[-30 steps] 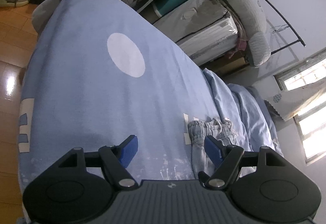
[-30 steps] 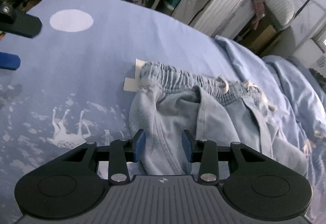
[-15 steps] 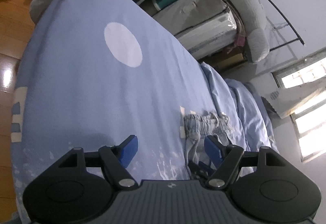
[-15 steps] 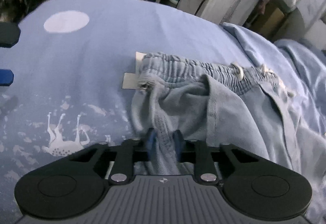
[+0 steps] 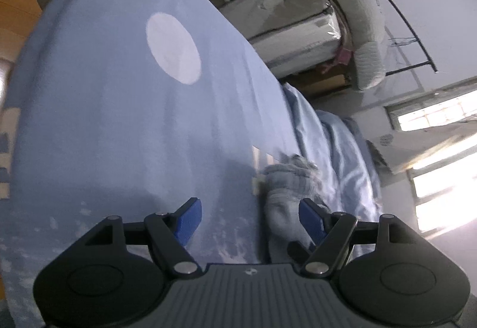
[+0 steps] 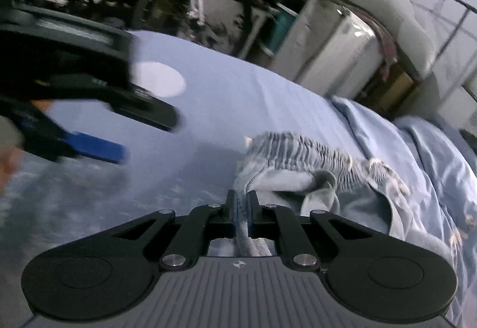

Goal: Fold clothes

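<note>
On the blue bed [image 6: 268,95], right tongs [image 6: 242,205], just clenched on the shorts' [image 6: 298,161] edge, begin the fold; left tongs [image 5: 250,217], released, should next catch another edge.

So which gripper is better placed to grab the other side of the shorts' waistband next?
Left, probably. The left gripper is open and empty beside the shorts, while the right gripper, whose jaws have just been closing, is already clamped on a fold of them.
</note>
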`<action>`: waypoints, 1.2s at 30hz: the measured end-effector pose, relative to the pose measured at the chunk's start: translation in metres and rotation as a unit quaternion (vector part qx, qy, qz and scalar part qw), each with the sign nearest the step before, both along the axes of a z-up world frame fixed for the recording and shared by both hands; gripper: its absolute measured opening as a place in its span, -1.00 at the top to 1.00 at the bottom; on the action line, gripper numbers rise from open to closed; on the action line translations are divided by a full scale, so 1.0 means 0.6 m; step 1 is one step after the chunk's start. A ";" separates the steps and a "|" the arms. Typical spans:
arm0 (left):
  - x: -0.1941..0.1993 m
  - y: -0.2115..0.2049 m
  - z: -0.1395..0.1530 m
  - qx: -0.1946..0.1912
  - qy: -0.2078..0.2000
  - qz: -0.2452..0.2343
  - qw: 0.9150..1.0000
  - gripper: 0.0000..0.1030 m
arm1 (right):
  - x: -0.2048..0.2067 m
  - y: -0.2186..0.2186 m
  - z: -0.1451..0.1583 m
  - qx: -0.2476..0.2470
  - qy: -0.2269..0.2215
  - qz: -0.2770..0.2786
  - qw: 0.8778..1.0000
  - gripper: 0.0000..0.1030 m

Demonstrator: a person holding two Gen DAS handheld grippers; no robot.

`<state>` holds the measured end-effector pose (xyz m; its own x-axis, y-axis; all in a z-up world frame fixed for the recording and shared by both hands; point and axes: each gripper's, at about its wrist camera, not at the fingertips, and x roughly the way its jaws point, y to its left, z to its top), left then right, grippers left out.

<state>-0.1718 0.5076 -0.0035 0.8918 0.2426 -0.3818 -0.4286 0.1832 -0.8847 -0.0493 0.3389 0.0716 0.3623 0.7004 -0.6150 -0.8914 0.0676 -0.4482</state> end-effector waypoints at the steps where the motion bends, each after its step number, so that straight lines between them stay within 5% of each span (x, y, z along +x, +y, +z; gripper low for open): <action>1: 0.001 0.001 -0.002 -0.001 -0.002 -0.004 1.000 -0.38 | -0.007 -0.003 0.003 0.003 0.001 0.005 1.000 0.88; 18: 0.049 -0.010 0.002 0.028 -0.034 -0.136 0.990 -0.38 | -0.102 -0.083 0.014 -0.005 0.014 0.062 0.998 0.88; 20: 0.053 -0.015 0.005 0.038 -0.019 -0.138 0.990 0.00 | -0.106 -0.089 0.014 0.002 0.016 0.058 0.998 0.88; 28: 0.058 -0.023 -0.004 0.047 0.017 -0.123 0.991 0.57 | -0.112 -0.107 0.006 0.026 0.005 0.027 0.999 0.86; 32: 0.049 -0.018 -0.016 0.033 0.004 -0.096 0.995 0.62 | -0.121 -0.151 0.009 0.054 -0.004 -0.022 0.998 0.84; 36: 0.041 -0.014 -0.003 0.043 -0.028 -0.080 0.995 0.63 | -0.126 -0.246 0.004 0.068 -0.010 -0.116 0.991 0.55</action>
